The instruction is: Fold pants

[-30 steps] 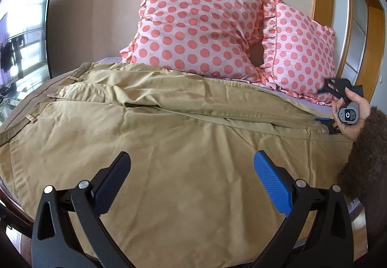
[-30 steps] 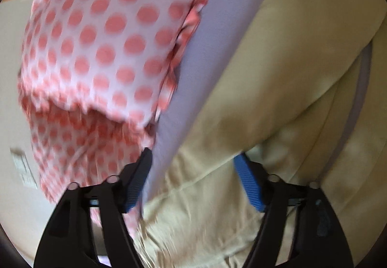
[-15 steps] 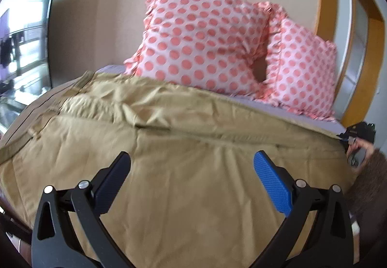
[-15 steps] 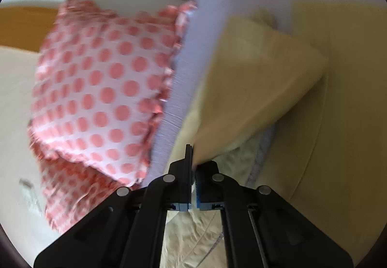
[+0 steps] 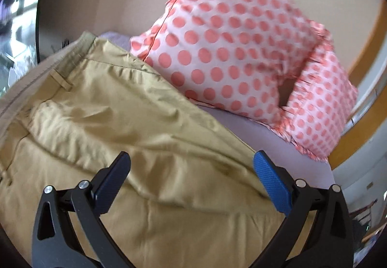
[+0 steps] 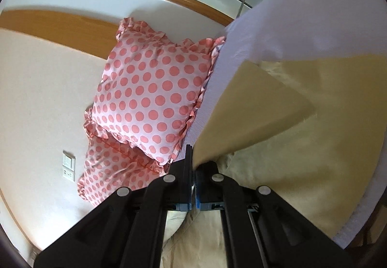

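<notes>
Khaki pants (image 5: 125, 127) lie spread on a bed with a lilac sheet (image 5: 261, 137). Their waistband with a belt loop is at the upper left of the left wrist view. My left gripper (image 5: 191, 171) is open and empty, just above the pants' middle. My right gripper (image 6: 193, 159) is shut on a pant-leg end (image 6: 251, 113) and holds it lifted above the rest of the pants (image 6: 314, 159).
Two pink polka-dot pillows (image 5: 232, 45) (image 6: 150, 101) lean against the beige wall at the head of the bed. A wooden headboard frame (image 6: 60, 24) and a wall socket (image 6: 69, 169) are behind them. The bed's edge (image 6: 350, 227) runs at the right.
My right gripper has closed on the pant-leg end and lifted it off the bed. My left gripper has moved closer to the pants and tilted, still open.
</notes>
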Tool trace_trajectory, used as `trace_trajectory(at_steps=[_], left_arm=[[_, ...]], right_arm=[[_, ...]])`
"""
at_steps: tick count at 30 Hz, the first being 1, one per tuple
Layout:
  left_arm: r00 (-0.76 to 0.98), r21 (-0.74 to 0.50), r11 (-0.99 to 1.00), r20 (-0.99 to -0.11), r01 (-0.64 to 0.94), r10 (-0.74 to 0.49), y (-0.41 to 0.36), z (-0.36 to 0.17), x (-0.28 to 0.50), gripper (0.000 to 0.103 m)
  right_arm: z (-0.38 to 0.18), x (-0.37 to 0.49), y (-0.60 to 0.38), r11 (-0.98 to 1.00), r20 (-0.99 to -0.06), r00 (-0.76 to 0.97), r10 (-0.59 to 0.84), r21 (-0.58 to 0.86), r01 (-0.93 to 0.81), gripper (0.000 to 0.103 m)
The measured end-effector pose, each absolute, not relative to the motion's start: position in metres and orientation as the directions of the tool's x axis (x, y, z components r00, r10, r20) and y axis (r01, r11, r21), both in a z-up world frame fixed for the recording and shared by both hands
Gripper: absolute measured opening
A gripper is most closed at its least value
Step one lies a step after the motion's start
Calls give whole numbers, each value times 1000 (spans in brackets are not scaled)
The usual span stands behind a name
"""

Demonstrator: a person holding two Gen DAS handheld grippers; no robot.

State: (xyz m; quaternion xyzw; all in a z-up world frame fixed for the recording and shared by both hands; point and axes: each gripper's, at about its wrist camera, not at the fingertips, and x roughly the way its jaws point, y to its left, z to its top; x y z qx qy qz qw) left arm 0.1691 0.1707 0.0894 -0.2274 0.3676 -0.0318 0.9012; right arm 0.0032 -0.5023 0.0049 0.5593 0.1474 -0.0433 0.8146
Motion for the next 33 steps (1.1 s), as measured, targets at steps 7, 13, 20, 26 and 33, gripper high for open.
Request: trace_trajectory(at_steps=[7,13,20,26,33], left_arm=[[606,-277,929,-792,-245,-76,167,75,259,94],[511,-285,892,-856,-349,-74,186,45,294,14],[735,-391,890,-670,-233,-101,207,96,154,7],[770,-430,867,-632,-253,-89,202,76,-17,7],[751,-490,819,-650,-299,-115,201,28,-62,8]], right_arm=[[21,6,-499,435,-273,958,91,876,208,2],[16,13,-502,449,-290,951,103,867,216,2],[32,7,-510,477,-251,960,125,863,163,2],[12,-33,-516,494,-360,928,96,827,269,2],[-21,-56,-522,472,-457,886,80,800,370,2]])
